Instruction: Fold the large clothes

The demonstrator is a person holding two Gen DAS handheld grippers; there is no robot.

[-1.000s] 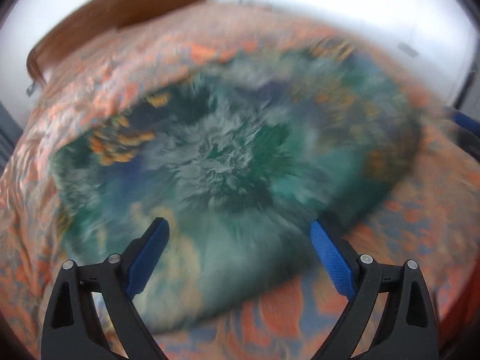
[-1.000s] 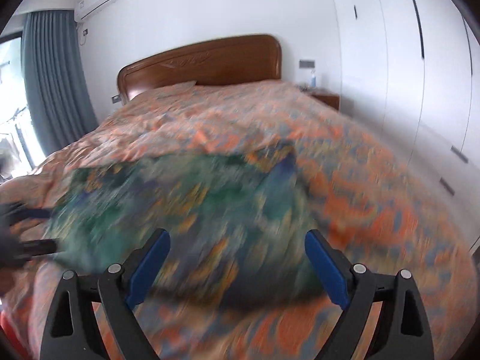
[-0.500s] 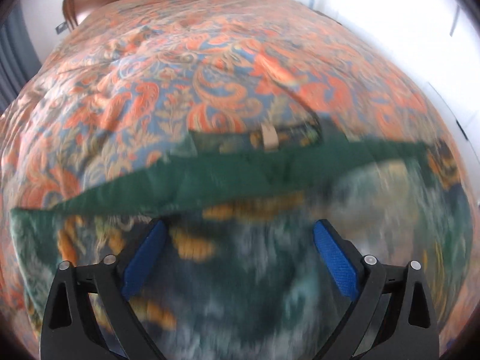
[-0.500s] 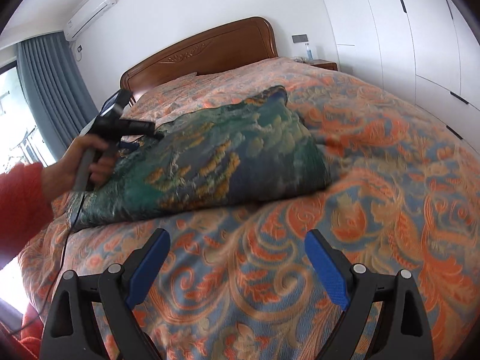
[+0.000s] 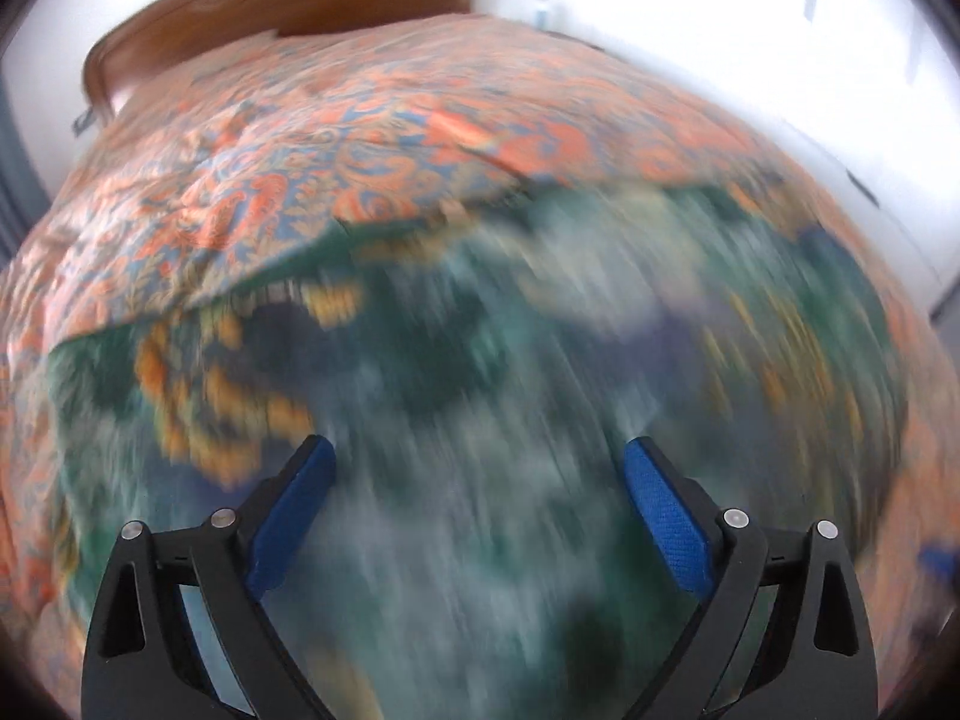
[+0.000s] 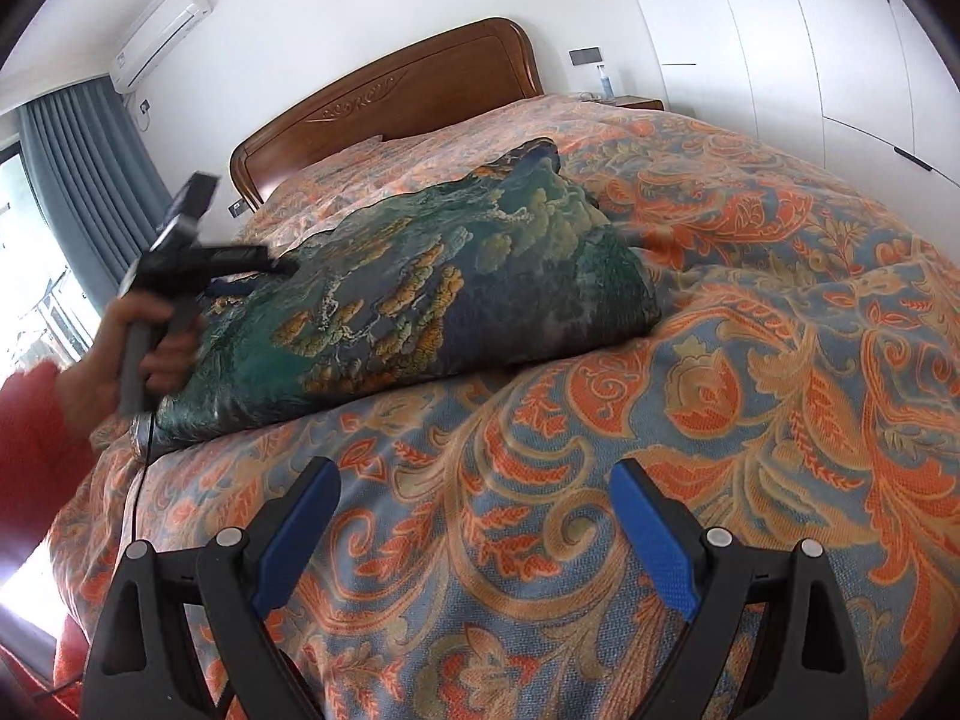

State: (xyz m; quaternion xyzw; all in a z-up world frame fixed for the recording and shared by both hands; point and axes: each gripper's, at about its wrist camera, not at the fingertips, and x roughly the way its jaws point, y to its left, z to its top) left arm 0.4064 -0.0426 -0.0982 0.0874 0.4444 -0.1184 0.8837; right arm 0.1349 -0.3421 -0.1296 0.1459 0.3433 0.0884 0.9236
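A large green garment with blue, gold and white landscape print (image 6: pixel 432 300) lies folded in a thick pile on the bed. In the left wrist view the garment (image 5: pixel 540 390) fills the lower frame, blurred. My left gripper (image 5: pixel 478 510) is open and empty, low over the garment; it also shows in the right wrist view (image 6: pixel 240 261), held in a hand at the pile's left end. My right gripper (image 6: pixel 475 528) is open and empty, over the bedspread in front of the garment, apart from it.
The bed has an orange and blue paisley bedspread (image 6: pixel 750 360) and a wooden headboard (image 6: pixel 420 90). A nightstand (image 6: pixel 636 102) and white wardrobe doors (image 6: pixel 810 60) stand at the right. A grey curtain (image 6: pixel 90 180) hangs at the left.
The left gripper swung back from the garment's far edge and now sits over its middle. The right gripper drew back from the garment a second ago and has since held still.
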